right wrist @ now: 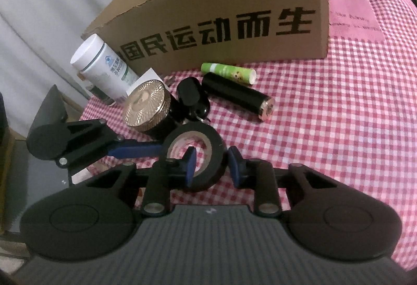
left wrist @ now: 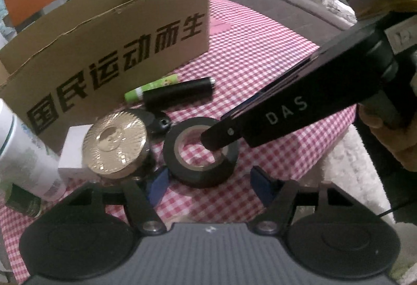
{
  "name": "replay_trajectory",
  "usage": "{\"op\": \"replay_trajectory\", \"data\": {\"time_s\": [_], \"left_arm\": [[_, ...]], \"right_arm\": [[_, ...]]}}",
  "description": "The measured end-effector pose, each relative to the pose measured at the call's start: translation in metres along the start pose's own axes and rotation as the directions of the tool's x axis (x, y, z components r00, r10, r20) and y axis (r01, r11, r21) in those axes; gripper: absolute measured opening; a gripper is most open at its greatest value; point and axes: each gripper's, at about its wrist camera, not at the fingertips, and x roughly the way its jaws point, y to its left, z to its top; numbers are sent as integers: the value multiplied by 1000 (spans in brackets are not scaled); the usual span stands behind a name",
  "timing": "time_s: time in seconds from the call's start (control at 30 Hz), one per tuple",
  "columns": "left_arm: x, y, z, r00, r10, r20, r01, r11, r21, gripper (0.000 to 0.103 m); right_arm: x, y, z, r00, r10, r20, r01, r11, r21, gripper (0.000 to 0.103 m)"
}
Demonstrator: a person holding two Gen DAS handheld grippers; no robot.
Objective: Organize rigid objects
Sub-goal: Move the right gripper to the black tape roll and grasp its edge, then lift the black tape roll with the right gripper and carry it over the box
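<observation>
**Right wrist view: tape roll being gripped for the box**

Right wrist view shows the right claw (right wrist: 211, 163) clamped through the tape roll (right wrist: 194, 154): one finger inside the core, the other against the outer wall. The left claw (left wrist: 209, 184) straddles the same roll with its pads apart, not pressing. The roll lies flat on the checked table (right wrist: 338, 115), beside the gold-lidded jar (right wrist: 147, 105), with the black cylinder (right wrist: 238, 92) and green tube (right wrist: 228, 70) behind. Judged step: pick-up. Next comes a straight lift clear of the left claw and jar, then over the box (right wrist: 234, 19) wall.
</observation>
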Motion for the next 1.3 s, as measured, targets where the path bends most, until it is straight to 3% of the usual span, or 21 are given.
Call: {"op": "replay_trajectory", "data": {"time_s": [0.13, 0.37, 0.57, 0.77, 1.3], "left_arm": [[3, -10, 1, 999, -40, 8, 40, 999, 22, 69], [8, -17, 3, 999, 19, 29, -20, 998, 54, 69], [17, -17, 9, 1000, 14, 25, -16, 997, 70, 73], [15, -18, 10, 999, 7, 34, -8, 999, 54, 63], [14, -19, 12, 1000, 1, 20, -2, 999, 41, 67]], "right_arm": [[-8, -7, -6, 1000, -22, 8, 21, 1000, 21, 26], [-16, -12, -13, 1000, -18, 20, 17, 999, 50, 26], [-16, -10, -10, 1000, -18, 23, 17, 999, 44, 26], [-17, -9, -10, 1000, -26, 17, 26, 999, 29, 27], [-19, -10, -13, 1000, -26, 16, 25, 999, 31, 27]]}}
